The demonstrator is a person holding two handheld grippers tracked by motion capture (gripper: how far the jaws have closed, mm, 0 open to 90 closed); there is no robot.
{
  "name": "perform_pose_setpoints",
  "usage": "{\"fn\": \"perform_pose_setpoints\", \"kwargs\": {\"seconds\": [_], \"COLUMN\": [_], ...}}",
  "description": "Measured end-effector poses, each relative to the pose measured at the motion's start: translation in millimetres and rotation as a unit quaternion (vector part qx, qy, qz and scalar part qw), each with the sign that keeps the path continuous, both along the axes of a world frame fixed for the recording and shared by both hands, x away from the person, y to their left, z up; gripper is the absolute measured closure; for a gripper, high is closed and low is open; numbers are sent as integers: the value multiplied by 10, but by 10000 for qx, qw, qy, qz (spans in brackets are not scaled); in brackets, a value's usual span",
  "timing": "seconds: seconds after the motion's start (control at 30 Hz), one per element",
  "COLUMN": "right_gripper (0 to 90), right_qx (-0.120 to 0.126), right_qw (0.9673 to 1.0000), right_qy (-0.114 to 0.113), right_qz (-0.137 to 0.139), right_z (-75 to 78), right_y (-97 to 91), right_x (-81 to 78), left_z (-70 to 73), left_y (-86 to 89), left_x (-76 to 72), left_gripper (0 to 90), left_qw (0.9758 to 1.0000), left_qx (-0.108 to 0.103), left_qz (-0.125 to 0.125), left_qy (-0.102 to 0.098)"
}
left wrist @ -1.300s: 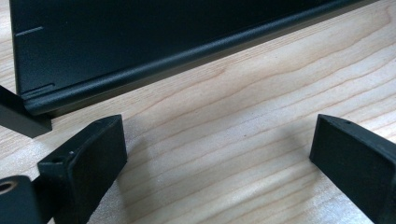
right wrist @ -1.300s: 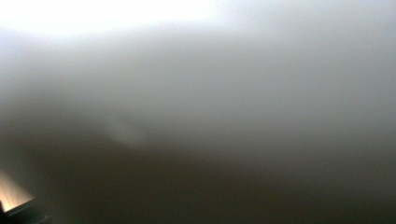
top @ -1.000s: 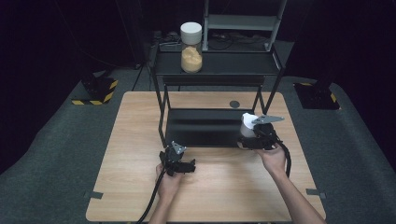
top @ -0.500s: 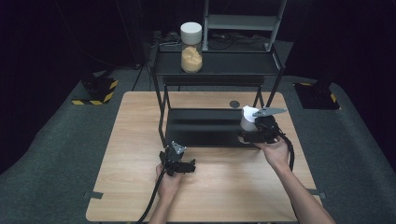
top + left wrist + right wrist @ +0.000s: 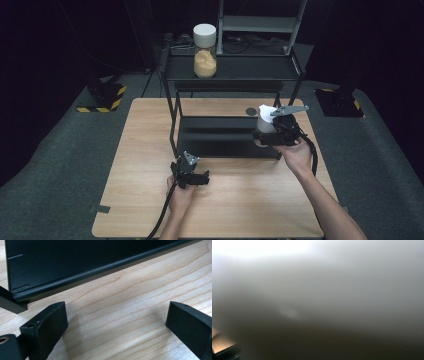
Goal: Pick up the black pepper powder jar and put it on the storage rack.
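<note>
1. White-lidded jar (image 5: 264,122) with a pale body sits clamped in the right gripper (image 5: 275,131), held above the right end of the black metal rack's lower shelf (image 5: 215,135).
2. Right gripper view: blurred grey surface pressed close to the lens.
3. Left gripper (image 5: 192,175) rests on the light wooden table (image 5: 250,200), jaws spread wide and empty, just before the shelf's front edge (image 5: 75,280).
4. Second white-lidded glass jar (image 5: 205,50), tan contents, stands on the rack's top shelf.

Dim room, table (image 5: 150,150) lit from above; right gripper view total grey blur, overexposed top.
</note>
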State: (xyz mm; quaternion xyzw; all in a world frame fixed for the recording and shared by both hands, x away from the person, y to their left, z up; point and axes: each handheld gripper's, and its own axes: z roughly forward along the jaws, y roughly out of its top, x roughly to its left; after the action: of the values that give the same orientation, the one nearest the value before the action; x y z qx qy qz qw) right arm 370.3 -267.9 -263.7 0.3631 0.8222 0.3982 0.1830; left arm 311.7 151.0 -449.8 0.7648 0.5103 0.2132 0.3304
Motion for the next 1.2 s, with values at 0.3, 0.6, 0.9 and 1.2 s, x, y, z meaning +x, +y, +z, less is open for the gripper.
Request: {"fn": "perform_pose_setpoints", "kwargs": {"seconds": [0.3,0.6,0.9,1.2], "right_gripper": [304,304,304,304], "right_qx": [10,62,83,32], "right_qw": [10000,9999,9996,9997], "right_qy": [-22,0,23,-33], "right_qz": [70,137,272,220], "right_z": [255,494,817,1068], "right_y": [38,42,77,140], "right_x": [56,133,211,269], "left_z": [0,-1,-1,1], "left_y": [0,0,-2,-4], "left_x": [0,0,-3,-2], "left_gripper": [37,37,37,36], "left_qw": [10000,10000,10000,10000], "left_qx": [-1,-5,3,9], "left_qz": [0,2,9,9], "left_qy": [1,0,-7,-3]}}
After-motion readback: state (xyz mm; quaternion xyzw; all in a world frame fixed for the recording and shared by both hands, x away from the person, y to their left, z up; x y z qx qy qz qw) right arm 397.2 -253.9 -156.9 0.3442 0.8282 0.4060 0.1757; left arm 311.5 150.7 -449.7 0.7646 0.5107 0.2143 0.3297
